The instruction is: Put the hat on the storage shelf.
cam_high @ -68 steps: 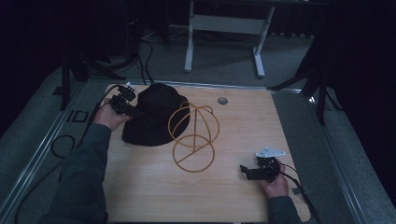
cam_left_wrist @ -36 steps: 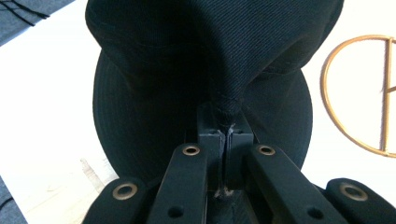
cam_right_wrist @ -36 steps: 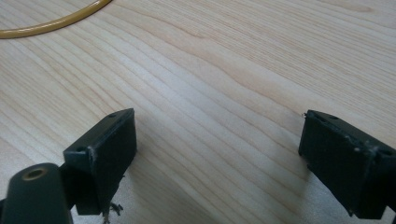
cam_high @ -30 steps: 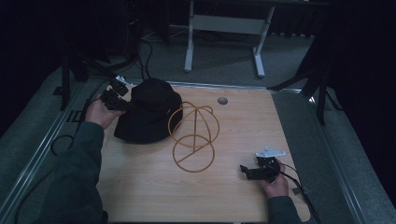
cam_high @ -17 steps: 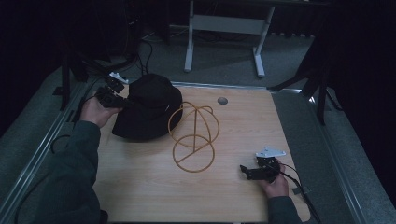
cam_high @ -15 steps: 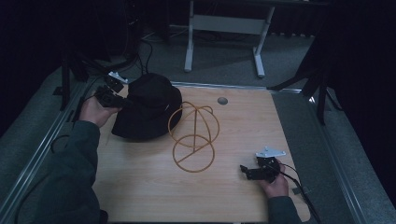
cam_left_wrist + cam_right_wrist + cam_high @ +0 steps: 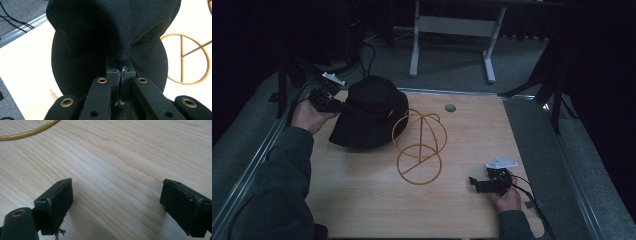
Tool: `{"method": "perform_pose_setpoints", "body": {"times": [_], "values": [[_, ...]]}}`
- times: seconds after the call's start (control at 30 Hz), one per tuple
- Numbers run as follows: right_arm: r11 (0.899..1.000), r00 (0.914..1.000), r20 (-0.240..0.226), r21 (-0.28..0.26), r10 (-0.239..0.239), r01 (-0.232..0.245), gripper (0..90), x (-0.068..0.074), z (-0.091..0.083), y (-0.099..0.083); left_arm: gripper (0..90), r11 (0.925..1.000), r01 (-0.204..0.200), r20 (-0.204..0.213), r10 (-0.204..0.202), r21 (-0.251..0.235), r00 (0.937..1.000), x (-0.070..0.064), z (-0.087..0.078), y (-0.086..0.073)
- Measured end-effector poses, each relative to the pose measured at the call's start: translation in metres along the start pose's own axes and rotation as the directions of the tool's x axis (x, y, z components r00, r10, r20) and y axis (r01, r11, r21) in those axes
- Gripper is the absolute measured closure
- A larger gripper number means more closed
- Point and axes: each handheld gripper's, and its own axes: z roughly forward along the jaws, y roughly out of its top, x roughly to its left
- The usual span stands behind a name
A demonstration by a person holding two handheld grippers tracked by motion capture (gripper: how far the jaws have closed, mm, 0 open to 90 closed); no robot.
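The left gripper (image 7: 120,71), pinched tight on the black hat's (image 7: 371,111) fabric, lifts it toward the wire stand (image 7: 419,146); the right gripper (image 7: 117,207) rests wide open, empty.

dim room, grey carpet floor (image 7: 452,60), white desk frame (image 7: 452,25) behind

The left tool (image 7: 336,104) sits at the far left, raised in the person's left hand (image 7: 308,116), jaws pinched tight together. The right tool (image 7: 473,181) rests low near the right, jaws spread wide apart.
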Motion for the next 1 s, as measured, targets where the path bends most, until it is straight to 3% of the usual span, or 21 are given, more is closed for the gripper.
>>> {"method": "perform_pose_setpoints", "body": {"times": [0.53,1.0], "values": [[1.000,1.0000,0.000,0.000,0.000,0.000,11.2,0.000,0.000,0.000,88.8,0.9996,-0.026,0.020,0.026,-0.011,0.9995,0.005,-0.027,0.008],[1.000,1.0000,0.001,-0.002,-0.002,0.002,11.2,0.000,0.000,0.000,88.8,0.9977,-0.045,0.072,0.048,-0.052,0.9962,0.004,-0.042,0.013]]}}
